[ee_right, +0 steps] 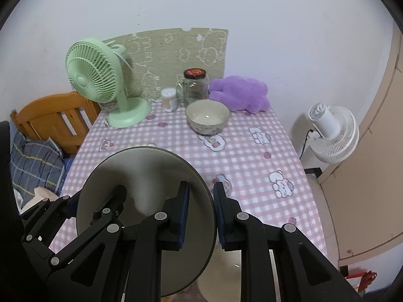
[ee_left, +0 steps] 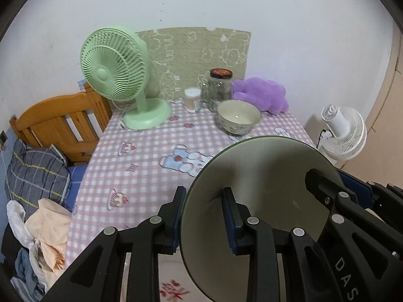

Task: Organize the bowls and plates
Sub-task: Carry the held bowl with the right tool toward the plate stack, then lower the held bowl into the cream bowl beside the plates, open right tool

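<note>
Plate [ee_left: 262, 201], pale green and round, carried above the near end of the checked tablecloth [ee_left: 141, 156], tilted, gripped on opposite rims by both tools. Left gripper [ee_left: 205, 216] nearly closed, pads clamped across the plate's left rim; right gripper [ee_right: 201, 211] likewise nearly closed on the right rim, one finger inside the dish, one outside. Not yet set down anywhere.

Bowl [ee_right: 207, 117] standing upright, apparently empty, toward the far end of the table, just in front of the glass jar [ee_right: 195, 85] and the small cotton-swab tub [ee_right: 169, 99]. No other plates or bowls visible on the table, so by appearance: one plate in transit, one bowl still to be joined with it or left as the stack's partner; final arrangement impossible to tell from these views.

Open room: wide bare stretch of cloth between plate and bowl, and more to the right of the bowl. Crowded along the back: green desk fan [ee_left: 113, 75] at far left with its base on the cloth, jar and tub in the middle, purple plush toy [ee_right: 239, 93] at far right, touching or nearly touching the wall. Left table edge dropping beside a wooden headboard [ee_left: 63, 120] and bedding; right edge dropping toward a white floor fan [ee_right: 332, 133]. Safest landing probably mid-table, short of the bowl, keeping the plate's overhang away from both side edges.
</note>
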Tool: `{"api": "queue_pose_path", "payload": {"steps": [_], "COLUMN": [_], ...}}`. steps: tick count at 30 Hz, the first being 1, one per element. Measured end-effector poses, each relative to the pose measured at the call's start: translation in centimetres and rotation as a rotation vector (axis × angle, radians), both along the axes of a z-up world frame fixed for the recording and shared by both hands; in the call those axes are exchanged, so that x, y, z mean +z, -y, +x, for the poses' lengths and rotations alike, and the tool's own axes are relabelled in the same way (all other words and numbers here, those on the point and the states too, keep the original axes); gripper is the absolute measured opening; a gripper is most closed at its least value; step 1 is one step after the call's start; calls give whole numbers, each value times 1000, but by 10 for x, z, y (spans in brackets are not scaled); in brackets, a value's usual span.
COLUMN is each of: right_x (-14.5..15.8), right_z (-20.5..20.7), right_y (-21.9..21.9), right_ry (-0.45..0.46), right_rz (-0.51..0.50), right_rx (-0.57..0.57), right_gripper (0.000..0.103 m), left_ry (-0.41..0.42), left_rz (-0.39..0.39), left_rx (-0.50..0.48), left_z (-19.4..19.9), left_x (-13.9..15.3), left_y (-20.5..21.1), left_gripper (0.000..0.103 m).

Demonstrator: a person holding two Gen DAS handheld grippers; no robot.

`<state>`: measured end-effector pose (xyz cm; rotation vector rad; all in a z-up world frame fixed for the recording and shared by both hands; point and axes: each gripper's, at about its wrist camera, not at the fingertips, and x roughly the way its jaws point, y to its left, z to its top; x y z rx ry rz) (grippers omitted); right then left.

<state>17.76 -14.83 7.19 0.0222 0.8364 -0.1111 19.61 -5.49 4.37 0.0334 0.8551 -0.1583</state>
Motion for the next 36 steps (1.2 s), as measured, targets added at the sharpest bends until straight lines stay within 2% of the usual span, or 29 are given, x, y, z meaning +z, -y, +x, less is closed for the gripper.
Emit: {"api": "queue_pose_path", "payload": {"steps": [10,19,24,36], "right_x": [-9,-32,-45,-88], "right_z": [-13,-23,-28,-31], "right_y": [61,100,111,125], "right_ry": [-43,-96,-135,-261], "right_rz": [30,49,64,99], "right_rx": [85,179,226,267], "right_gripper": [23,23,23,23], "left_ry": [-45,-92,-136,-262], "left_rz": [14,28,42,82], "left_rx": [86,165,200,208], "left_z": [-21,-39,-46,-54], "left_x": [-8,-27,-42,-83], "left_y": [57,89,99,113], "left_gripper": [28,28,29,29]}}
